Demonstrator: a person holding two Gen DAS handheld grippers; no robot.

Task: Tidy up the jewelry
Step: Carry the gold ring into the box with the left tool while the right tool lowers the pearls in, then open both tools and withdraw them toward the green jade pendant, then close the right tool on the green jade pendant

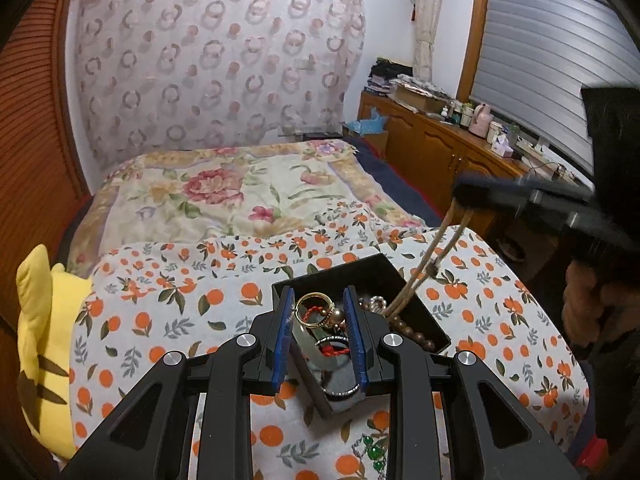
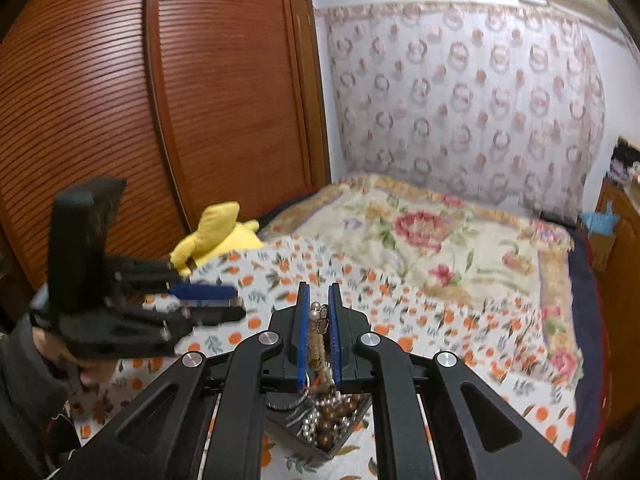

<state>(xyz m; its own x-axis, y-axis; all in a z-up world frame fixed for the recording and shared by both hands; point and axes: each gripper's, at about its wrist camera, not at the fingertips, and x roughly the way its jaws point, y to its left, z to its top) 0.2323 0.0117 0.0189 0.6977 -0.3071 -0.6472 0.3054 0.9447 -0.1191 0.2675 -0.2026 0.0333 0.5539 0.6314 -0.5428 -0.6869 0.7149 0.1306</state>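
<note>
Your right gripper (image 2: 318, 312) is closed almost fully on a tan cord (image 2: 319, 334), and the cord hangs down from its blue pads (image 2: 301, 332) into the black box (image 1: 416, 308). In the left wrist view you see the same cord (image 1: 424, 268) go up in a slant from the box to the right gripper (image 1: 472, 192), which is well above the bed. Your left gripper (image 1: 318, 312) stands partly open over the box and holds nothing; its fingers are on both sides of the jewelry, but I cannot tell if they touch it.

The danger, in my opinion, is tangling. The lower end of the cord lies among the other pieces, so if you lift fast, it may pull the brown beads (image 1: 412, 334) or a ring out with it, or tip the light box on the soft quilt (image 1: 168, 300). The narrow grip on a thin cord may also slip.

The box sits on the orange-patterned quilt. Inside are a gold bangle (image 1: 316, 310), a red string (image 1: 334, 350), pearl-like beads (image 2: 310, 420) and the brown beads, all mixed together. A green stone piece (image 1: 372, 452) lies outside the box on the quilt, just beside its near corner.
</note>
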